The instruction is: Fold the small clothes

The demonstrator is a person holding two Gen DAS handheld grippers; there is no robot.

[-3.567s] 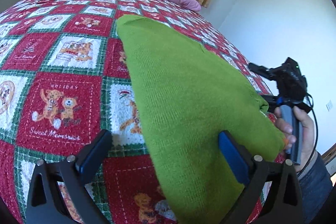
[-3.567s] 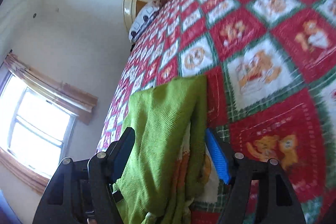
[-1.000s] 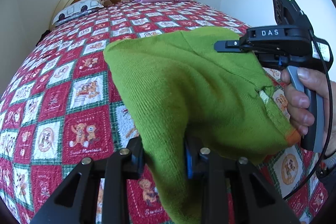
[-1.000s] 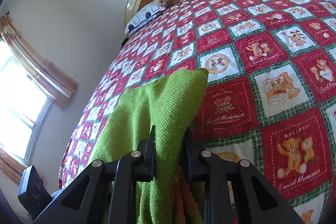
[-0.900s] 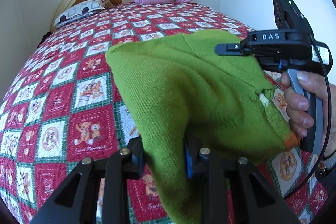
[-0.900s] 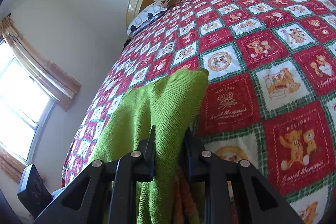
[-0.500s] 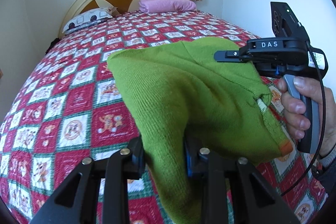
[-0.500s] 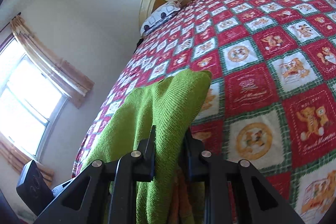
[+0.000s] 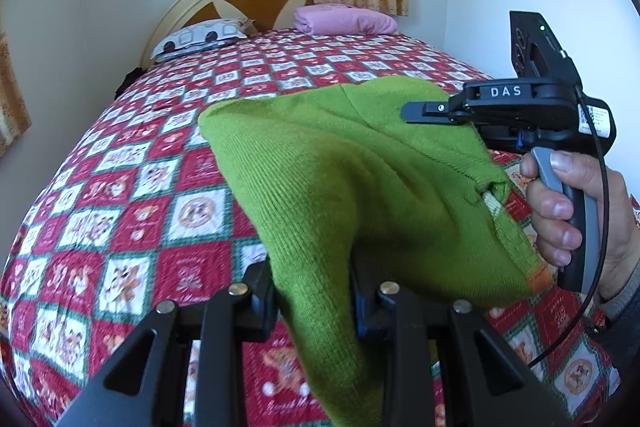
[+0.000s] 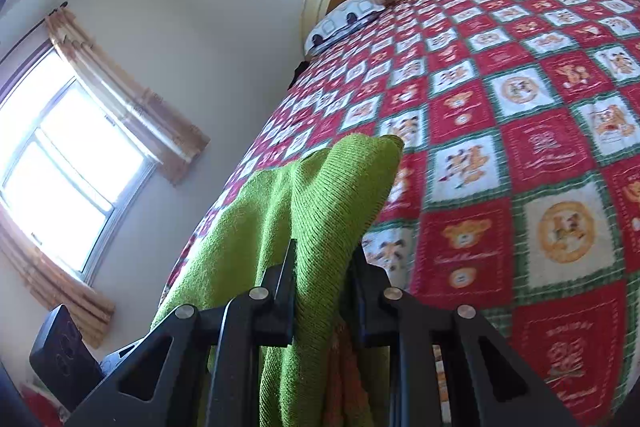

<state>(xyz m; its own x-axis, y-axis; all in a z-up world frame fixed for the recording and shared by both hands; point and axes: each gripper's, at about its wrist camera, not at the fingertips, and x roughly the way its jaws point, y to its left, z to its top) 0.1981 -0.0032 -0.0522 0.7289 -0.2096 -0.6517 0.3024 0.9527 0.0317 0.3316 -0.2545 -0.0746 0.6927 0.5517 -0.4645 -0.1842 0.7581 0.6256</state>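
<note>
While pinching the green knitted small garment in both black two-finger grippers, left gripper and right gripper, holding it stretched left-to-right above the near red patchwork quilt, hanging down between.

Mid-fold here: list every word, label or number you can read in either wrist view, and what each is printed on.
"DAS": white letters on the black body of the right gripper, seen from the left wrist.
White label on that gripper's side: small print and a code, too small to read.
Quilt squares: script on the red patches, too blurred to read with any certainty.
Green sweater: no text visible.
</note>
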